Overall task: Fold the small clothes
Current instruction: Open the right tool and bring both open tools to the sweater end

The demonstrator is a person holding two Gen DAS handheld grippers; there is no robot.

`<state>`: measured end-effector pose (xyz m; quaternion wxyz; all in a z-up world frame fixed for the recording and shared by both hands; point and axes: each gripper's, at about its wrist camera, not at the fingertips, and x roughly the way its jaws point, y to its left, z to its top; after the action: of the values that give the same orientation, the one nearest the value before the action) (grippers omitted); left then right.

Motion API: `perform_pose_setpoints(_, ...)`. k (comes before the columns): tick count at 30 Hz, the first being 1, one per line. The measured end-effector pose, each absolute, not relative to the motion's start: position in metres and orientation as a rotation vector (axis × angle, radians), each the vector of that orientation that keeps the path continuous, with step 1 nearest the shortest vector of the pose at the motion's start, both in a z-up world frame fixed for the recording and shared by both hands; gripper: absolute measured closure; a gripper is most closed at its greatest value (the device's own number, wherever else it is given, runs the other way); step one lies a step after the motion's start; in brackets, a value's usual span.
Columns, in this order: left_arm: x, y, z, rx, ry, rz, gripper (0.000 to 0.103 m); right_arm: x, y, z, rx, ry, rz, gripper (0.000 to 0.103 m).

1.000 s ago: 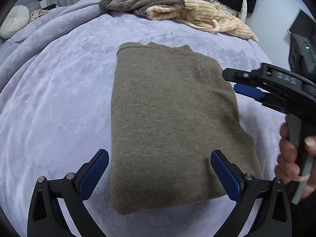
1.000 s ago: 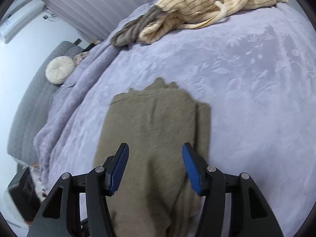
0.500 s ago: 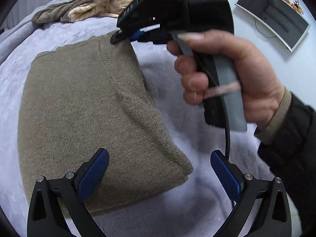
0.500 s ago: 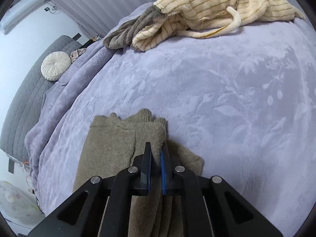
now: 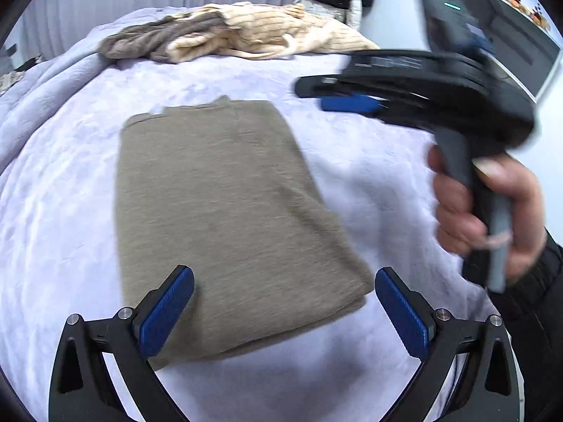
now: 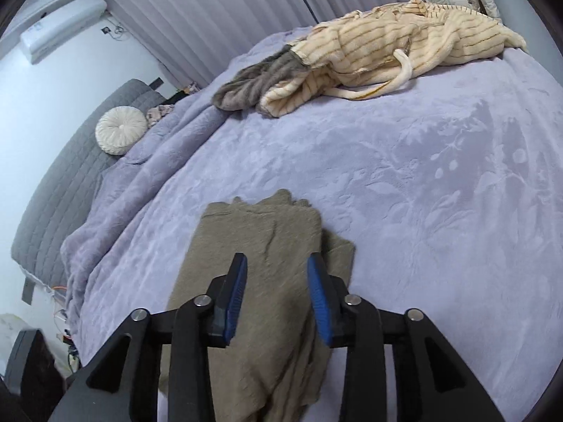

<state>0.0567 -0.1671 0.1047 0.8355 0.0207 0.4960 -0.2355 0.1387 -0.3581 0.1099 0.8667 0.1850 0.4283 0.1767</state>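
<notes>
A folded olive-brown knit sweater lies flat on the lilac bedspread; it also shows in the right wrist view. My left gripper is open and empty, its blue pads hovering over the sweater's near edge. My right gripper is open and empty, raised above the sweater's right side. In the left wrist view the right gripper is blurred, held in a hand to the sweater's right.
A pile of cream striped and grey-brown clothes lies at the far end of the bed, also in the left wrist view. A round cream cushion sits far left. A wall screen is at right.
My right gripper, shut on the sweater's far corner half a second ago, has opened and lifted clear to the right. The left view has swung back over the sweater.
</notes>
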Motion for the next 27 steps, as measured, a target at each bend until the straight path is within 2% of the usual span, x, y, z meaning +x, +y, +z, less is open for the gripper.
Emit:
perform_pose_setpoints(2, 0.054, -0.152, 0.102, 0.064, 1.055, -0.443, 0.000, 0.117, -0.346, 0.113, 0.398, 0.887, 0.418, 0.044)
perform_pose_setpoints(5, 0.051, -0.125, 0.090, 0.040, 1.094, -0.368, 0.000, 0.093, -0.321, 0.102, 0.405, 0.920, 0.494, 0.043)
perform_pose_setpoints(10, 0.040, -0.094, 0.077, 0.042, 1.111, -0.269, 0.000, 0.076, -0.304, 0.052, 0.371, 1.051, 0.445, 0.045)
perform_pose_setpoints(14, 0.039, -0.077, 0.071, 0.038, 1.113, -0.236, 0.000, 0.065, -0.310, 0.060, 0.355, 1.016, 0.371, 0.048)
perform_pose_setpoints(17, 0.037, -0.066, 0.070, 0.025, 1.118, -0.224, 0.000, 0.055, -0.310, 0.073, 0.267, 1.019, 0.267, 0.040)
perform_pose_setpoints(22, 0.039, -0.041, 0.069, -0.013, 1.135, -0.224, 0.000, 0.030, -0.333, 0.095, 0.240, 0.998, 0.185, 0.034)
perform_pose_setpoints(25, 0.059, -0.012, 0.066, -0.119, 1.189, -0.231, 0.000, 0.018, -0.359, 0.108, 0.254, 0.967, 0.115, 0.024)
perform_pose_setpoints(27, 0.079, 0.004, 0.063, -0.216, 1.233, -0.234, 0.000, 0.019, -0.376, 0.111, 0.295, 0.957, 0.084, 0.024)
